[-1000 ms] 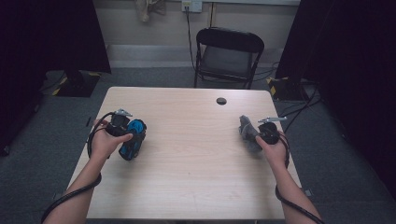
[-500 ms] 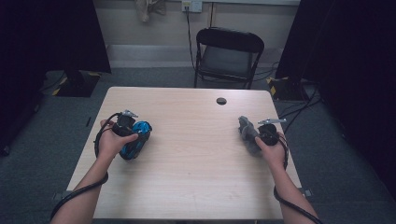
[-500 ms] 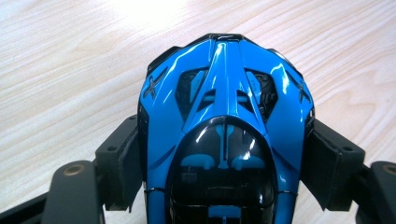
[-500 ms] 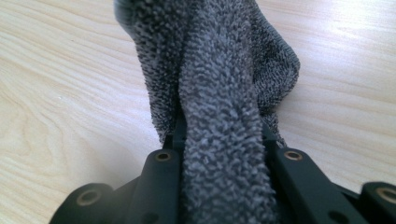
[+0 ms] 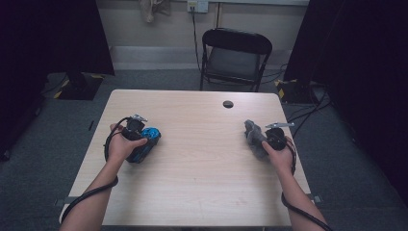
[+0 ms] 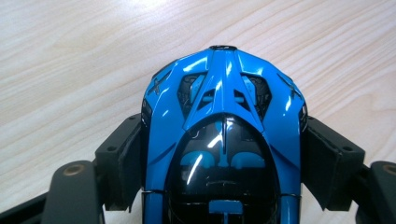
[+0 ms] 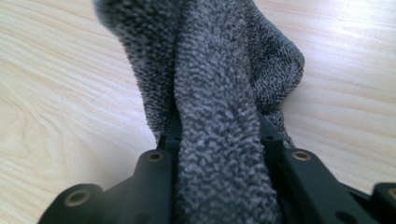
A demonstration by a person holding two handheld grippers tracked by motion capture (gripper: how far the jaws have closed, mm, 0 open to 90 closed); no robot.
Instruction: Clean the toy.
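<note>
A glossy blue toy car lies at the table's left, nose pointing away from the hand. My left gripper is shut on it. In the left gripper view the black pads press both flanks of the car just above the wood. At the right, my right gripper holds a crumpled grey terry cloth. In the right gripper view the cloth is bunched between the jaws of that gripper and touches both sides. Those jaws have just been opening.
The light wooden table has a small black round cap near its far edge. A black folding chair stands behind the table. Cables trail from both grippers over the near corners.
The left hand has sunk a little toward the table with the blue car. The right hand and the cloth have stayed in place.
</note>
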